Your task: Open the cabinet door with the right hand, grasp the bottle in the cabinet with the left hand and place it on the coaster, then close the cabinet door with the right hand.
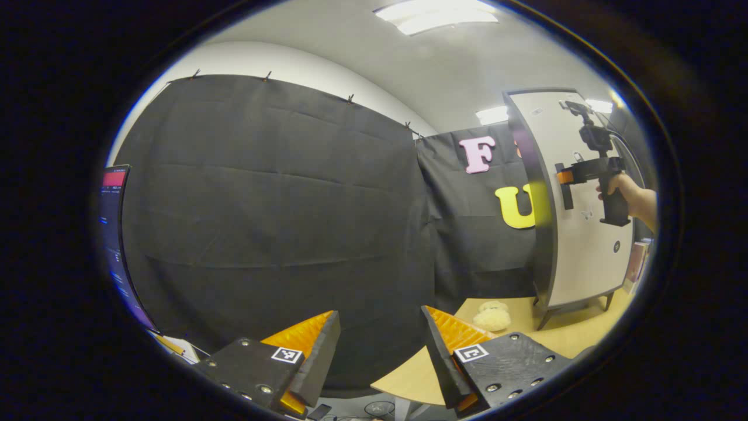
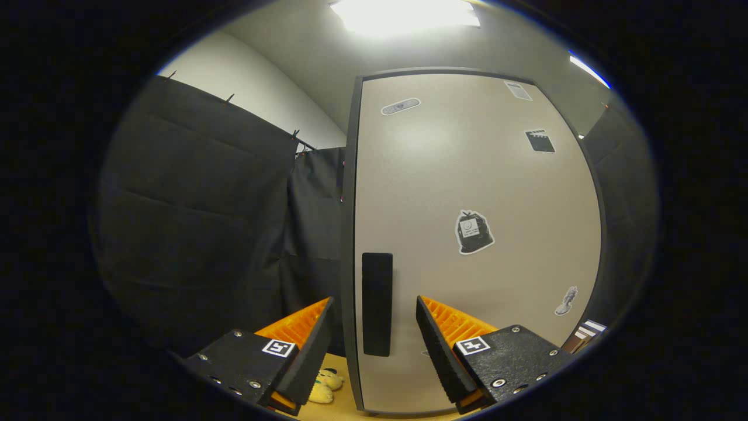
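Two wide-apart fingers of the right gripper point(image 2: 374, 327) framed the flat black handle point(image 2: 377, 304) on the shut beige cabinet door point(image 2: 467, 193); squeezing it squarely looked best. Left gripper point(image 1: 380, 345) waited wide, holding nothing.

I see a cream plush toy point(image 1: 492, 316) lying on the wooden table point(image 1: 572, 336), and a lit monitor point(image 1: 114, 234) far off.

Ahead of the right hand-held gripper point(image 2: 374, 327), the cabinet door point(image 2: 467, 175) is pale beige with a dark grey edge, a black handle point(image 2: 377, 304) and black-and-white stickers point(image 2: 474, 233); below it the worktop point(image 2: 345, 392) is light wood; a soft toy point(image 2: 325, 386) is cream-yellow.
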`<state>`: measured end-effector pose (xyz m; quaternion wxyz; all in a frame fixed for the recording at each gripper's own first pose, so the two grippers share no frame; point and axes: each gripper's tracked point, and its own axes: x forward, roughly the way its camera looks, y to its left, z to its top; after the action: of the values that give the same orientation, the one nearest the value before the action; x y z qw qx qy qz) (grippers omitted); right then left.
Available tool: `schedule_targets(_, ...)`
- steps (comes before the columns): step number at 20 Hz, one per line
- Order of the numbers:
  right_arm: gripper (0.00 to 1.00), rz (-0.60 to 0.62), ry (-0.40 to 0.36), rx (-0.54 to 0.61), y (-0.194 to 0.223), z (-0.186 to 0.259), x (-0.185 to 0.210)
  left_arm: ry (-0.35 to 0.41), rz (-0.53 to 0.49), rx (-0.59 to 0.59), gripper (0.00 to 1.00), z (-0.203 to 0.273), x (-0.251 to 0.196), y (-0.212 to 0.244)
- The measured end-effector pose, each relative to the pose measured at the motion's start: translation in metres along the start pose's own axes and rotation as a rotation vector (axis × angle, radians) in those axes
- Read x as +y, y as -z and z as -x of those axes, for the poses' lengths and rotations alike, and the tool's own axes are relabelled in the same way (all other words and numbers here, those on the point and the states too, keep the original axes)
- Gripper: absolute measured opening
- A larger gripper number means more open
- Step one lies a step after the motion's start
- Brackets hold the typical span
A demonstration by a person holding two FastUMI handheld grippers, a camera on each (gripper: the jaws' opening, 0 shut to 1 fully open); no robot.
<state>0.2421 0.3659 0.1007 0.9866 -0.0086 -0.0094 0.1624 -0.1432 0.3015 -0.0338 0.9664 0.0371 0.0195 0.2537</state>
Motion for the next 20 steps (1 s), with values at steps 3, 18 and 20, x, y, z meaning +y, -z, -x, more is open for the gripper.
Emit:
schedule_targets(3,0.72,0.010,0.010,0.071,0.015,-0.019,0.005,0.000,0.010,0.013,0.78,-0.003,0.008,0.006)
schedule_targets(18,0.17,-0.039,0.000,0.164,0.021,-0.017,0.001,0.094,0.027,-0.011,0.79,-0.020,-0.023,0.003)
schedule_targets(20,0.17,-0.045,-0.025,0.163,0.019,-0.013,0.002,0.113,0.025,-0.018,0.78,-0.022,-0.033,0.001)
